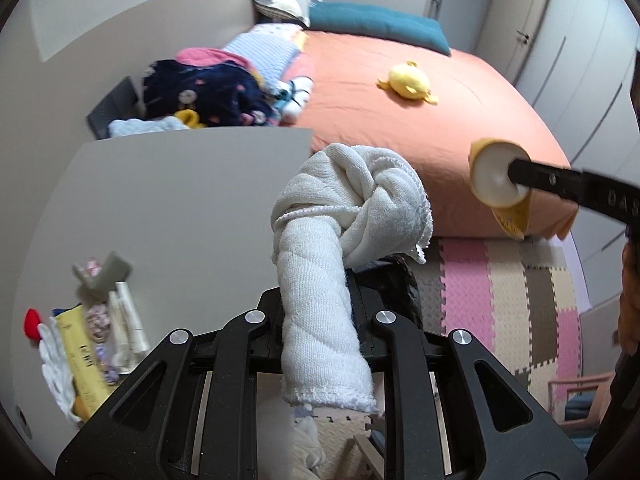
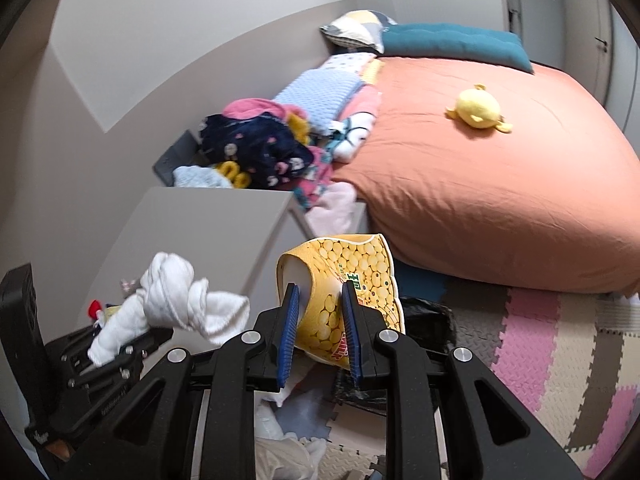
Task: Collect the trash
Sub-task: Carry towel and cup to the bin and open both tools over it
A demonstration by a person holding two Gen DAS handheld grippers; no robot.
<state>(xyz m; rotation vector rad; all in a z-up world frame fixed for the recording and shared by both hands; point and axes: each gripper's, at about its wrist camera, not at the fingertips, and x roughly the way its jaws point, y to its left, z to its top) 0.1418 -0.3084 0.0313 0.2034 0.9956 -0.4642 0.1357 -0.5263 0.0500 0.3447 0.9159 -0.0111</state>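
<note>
Right wrist view: right gripper clamps the yellow cup. Left gripper pinches the knotted cloth; its loose end could slip out

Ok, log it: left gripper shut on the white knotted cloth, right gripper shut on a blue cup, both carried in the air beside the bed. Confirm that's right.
One error: the cup is yellow, printed with corn kernels, not blue; only the fingers' pads are blue. The right wrist view shows it pinched in the right gripper. The rest stands: the left gripper is shut on the white knotted cloth, both beside the bed.
</note>
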